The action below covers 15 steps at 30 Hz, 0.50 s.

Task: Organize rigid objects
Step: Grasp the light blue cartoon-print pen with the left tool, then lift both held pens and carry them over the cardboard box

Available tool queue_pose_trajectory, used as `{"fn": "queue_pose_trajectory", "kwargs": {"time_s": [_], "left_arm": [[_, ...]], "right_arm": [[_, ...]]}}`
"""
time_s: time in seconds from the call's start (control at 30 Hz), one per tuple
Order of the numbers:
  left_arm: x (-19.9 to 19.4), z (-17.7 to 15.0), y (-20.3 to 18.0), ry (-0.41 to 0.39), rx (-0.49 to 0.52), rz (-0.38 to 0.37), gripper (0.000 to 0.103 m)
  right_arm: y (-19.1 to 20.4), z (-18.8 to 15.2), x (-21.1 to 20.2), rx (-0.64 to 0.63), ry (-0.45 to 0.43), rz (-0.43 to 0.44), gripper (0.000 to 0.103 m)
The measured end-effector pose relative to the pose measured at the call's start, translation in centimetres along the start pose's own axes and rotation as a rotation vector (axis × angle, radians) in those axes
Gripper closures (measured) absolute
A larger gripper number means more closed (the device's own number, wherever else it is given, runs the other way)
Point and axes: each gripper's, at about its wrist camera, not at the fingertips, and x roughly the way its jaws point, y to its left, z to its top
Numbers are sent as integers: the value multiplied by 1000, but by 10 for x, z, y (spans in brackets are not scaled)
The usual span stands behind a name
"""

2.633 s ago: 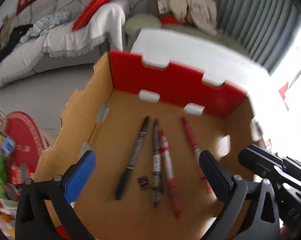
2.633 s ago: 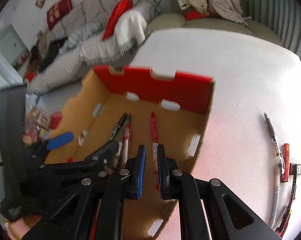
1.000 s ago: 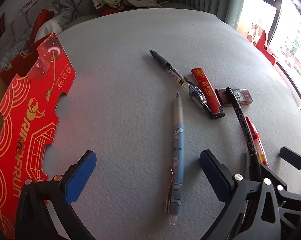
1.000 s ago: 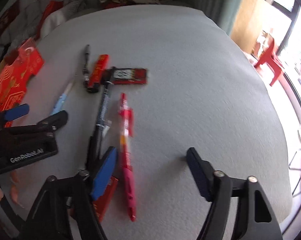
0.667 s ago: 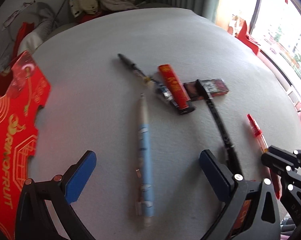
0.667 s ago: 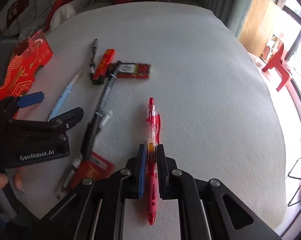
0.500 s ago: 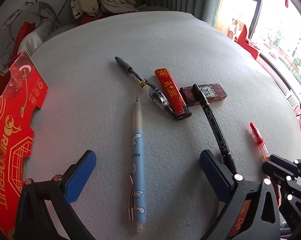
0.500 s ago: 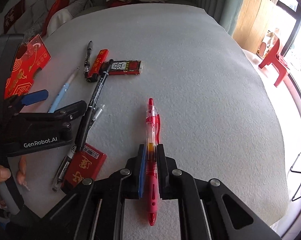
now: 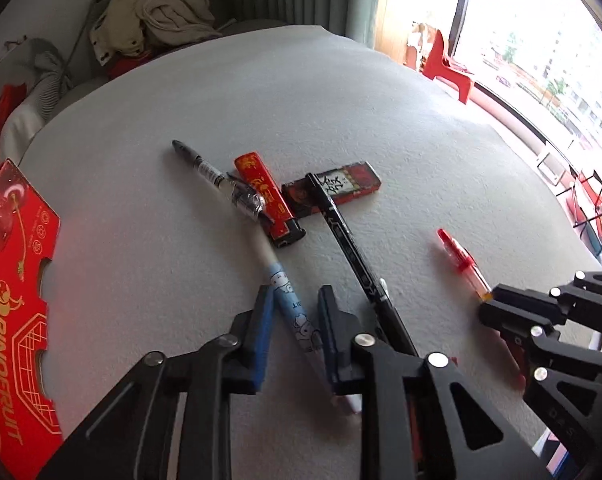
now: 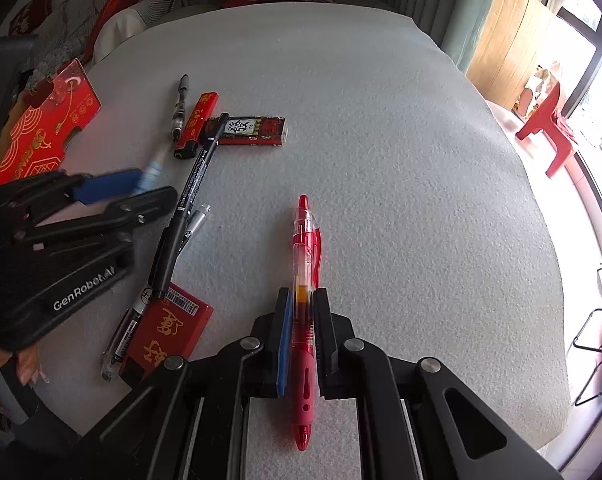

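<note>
Currently, the right gripper (image 10: pixel 301 312) is clamping the red pen (image 10: pixel 305 280) between closed jaws, near the table's (image 10: pixel 381 120) centre. The left gripper (image 9: pixel 295 320), jaws narrowly parted, is straddling the blue pen (image 9: pixel 289 300) without clearly pinching it.

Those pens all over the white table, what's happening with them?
A person is tidying them with two hand-held grippers. The right gripper is clamped on a red pen. The left gripper straddles a light blue pen, its jaws not yet shut. A black pen, a lighter and small red packs lie loose beside a red cardboard box.
</note>
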Motion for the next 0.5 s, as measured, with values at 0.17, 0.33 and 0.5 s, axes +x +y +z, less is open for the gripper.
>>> {"fn": "queue_pose_trajectory", "kwargs": {"time_s": [0.17,0.33,0.5], "left_arm": [[-8,-8,28,20,-120,-64,93],[-33,-28,47,-19,-169,-72,93],[-50,-44,54,-38,-201,-104,93]], "right_arm": [[6,0,0,-13,-3,-26,92],[2,-13,-14,95,-60,11,92],[-5,-31,-42,201,-122,77,92]]}}
